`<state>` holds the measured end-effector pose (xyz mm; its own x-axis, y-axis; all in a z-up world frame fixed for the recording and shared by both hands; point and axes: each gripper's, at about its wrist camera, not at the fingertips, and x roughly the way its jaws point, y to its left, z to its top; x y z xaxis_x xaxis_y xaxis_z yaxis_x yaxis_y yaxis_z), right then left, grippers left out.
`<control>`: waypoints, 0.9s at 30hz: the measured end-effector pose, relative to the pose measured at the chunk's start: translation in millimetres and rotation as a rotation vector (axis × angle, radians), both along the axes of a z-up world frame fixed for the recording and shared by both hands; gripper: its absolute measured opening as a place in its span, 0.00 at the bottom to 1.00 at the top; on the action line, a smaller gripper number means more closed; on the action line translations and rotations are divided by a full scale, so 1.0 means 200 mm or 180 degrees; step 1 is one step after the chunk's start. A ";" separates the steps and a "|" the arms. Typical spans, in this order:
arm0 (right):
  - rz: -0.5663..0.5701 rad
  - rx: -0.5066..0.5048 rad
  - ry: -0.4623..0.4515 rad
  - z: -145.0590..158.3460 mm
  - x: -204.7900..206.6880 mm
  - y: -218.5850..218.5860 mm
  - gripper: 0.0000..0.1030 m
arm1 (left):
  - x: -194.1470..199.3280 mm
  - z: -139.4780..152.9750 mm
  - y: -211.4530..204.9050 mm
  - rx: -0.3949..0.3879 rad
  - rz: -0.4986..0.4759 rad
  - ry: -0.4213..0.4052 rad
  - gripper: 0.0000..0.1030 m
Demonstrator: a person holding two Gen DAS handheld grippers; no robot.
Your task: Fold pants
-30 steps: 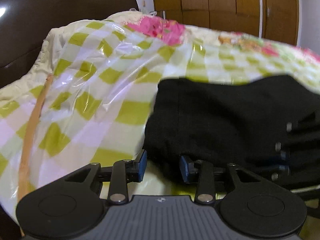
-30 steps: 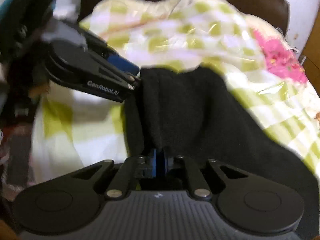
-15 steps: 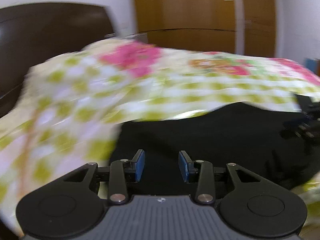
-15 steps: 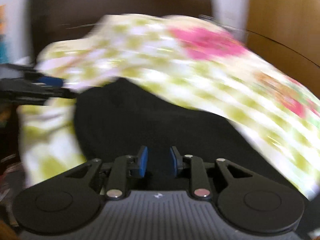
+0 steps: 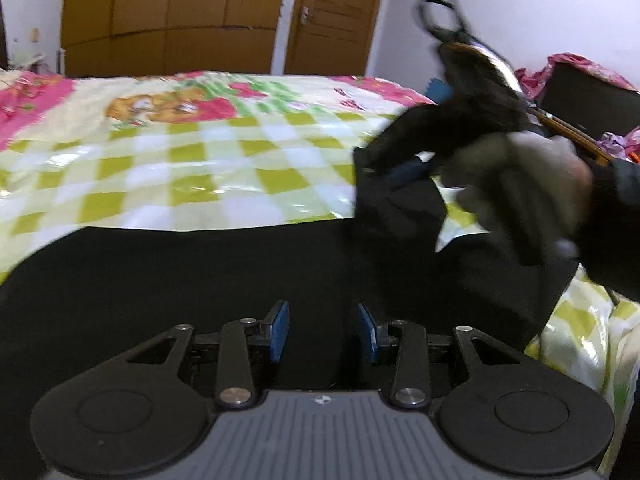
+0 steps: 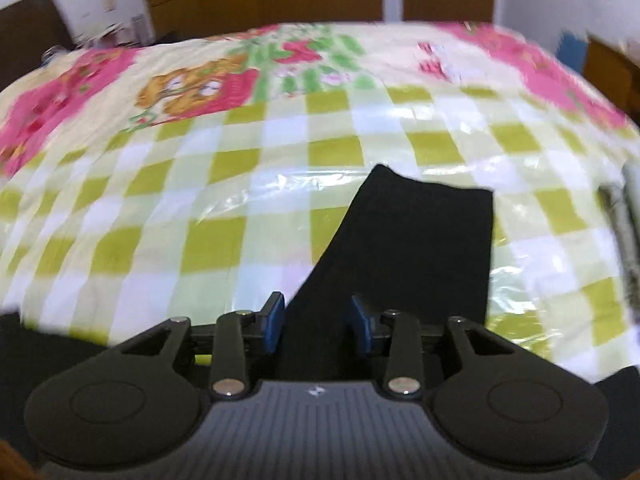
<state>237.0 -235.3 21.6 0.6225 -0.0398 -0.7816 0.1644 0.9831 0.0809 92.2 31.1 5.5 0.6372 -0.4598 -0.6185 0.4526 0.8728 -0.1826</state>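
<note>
Only left wrist shows right gripper (image 5: 384,170) over pants (image 5: 200,280).

Blk pants (image 5: 200,276), yel-green chk bedspread (image 5: 224,160)

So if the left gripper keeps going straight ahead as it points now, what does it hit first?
Most likely the black pants: the open left gripper points across that cloth, with the checked bedspread beyond. How high it sits above the fabric is unclear.

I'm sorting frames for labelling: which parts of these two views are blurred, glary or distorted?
Left wrist view: the gloved hand and right gripper are motion-smeared; the black pants stay sharp. Right wrist view: softer overall, glare patches on the plastic-covered checked bedspread, and fisheye bending curves the bed's far edge.
</note>
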 end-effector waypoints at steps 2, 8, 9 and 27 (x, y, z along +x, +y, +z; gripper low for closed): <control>-0.0023 -0.0111 0.0061 -0.04 0.07 0.03 0.37 | 0.03 -0.03 -0.06 0.0061 -0.0077 0.0025 0.49; -0.0344 -0.0048 0.0191 -0.17 0.20 -0.10 0.07 | 0.07 -0.10 -0.17 0.0247 -0.0119 0.0128 0.49; -0.0353 0.0088 0.0189 -0.16 0.18 -0.15 0.03 | 0.06 -0.09 -0.18 0.0272 -0.0115 0.0118 0.49; -0.1238 0.1360 -0.0355 -0.10 -1.15 -0.98 0.07 | -0.17 -0.04 -0.64 0.0692 -0.0787 -0.0091 0.49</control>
